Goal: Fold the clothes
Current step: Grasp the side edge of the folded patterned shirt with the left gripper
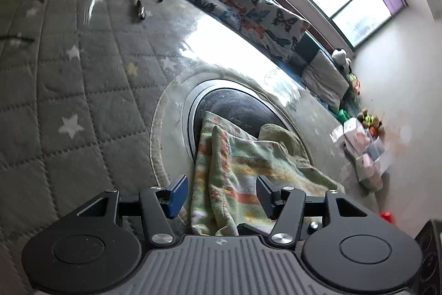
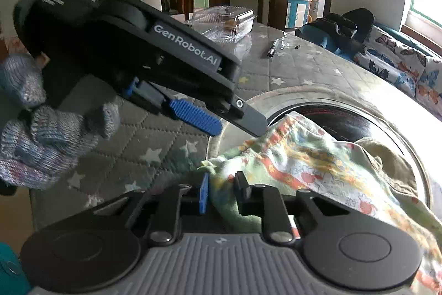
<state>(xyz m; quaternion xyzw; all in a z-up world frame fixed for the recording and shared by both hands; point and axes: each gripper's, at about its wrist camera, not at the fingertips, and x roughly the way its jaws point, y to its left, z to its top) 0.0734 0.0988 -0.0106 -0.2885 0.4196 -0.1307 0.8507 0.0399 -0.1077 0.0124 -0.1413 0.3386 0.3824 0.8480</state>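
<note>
A pale green patterned cloth (image 1: 234,173) with orange and yellow stripes hangs bunched over a round dark basin (image 1: 237,107) on the table. My left gripper (image 1: 221,195) is open, its fingers on either side of the cloth's lower edge. In the right wrist view the same cloth (image 2: 317,167) drapes from the basin (image 2: 345,118). My right gripper (image 2: 222,192) is shut on a bunched edge of the cloth. The left gripper (image 2: 240,123) shows there from the side, held by a gloved hand (image 2: 41,134), open just above the cloth's top edge.
The table is covered with a grey quilted star cloth (image 1: 69,90) under clear plastic. A clear plastic food box (image 2: 223,21) and a pen (image 2: 272,47) lie further back. A butterfly-print cushion (image 1: 248,10) lines a bench by the window. Toys and boxes (image 1: 364,143) sit at the right.
</note>
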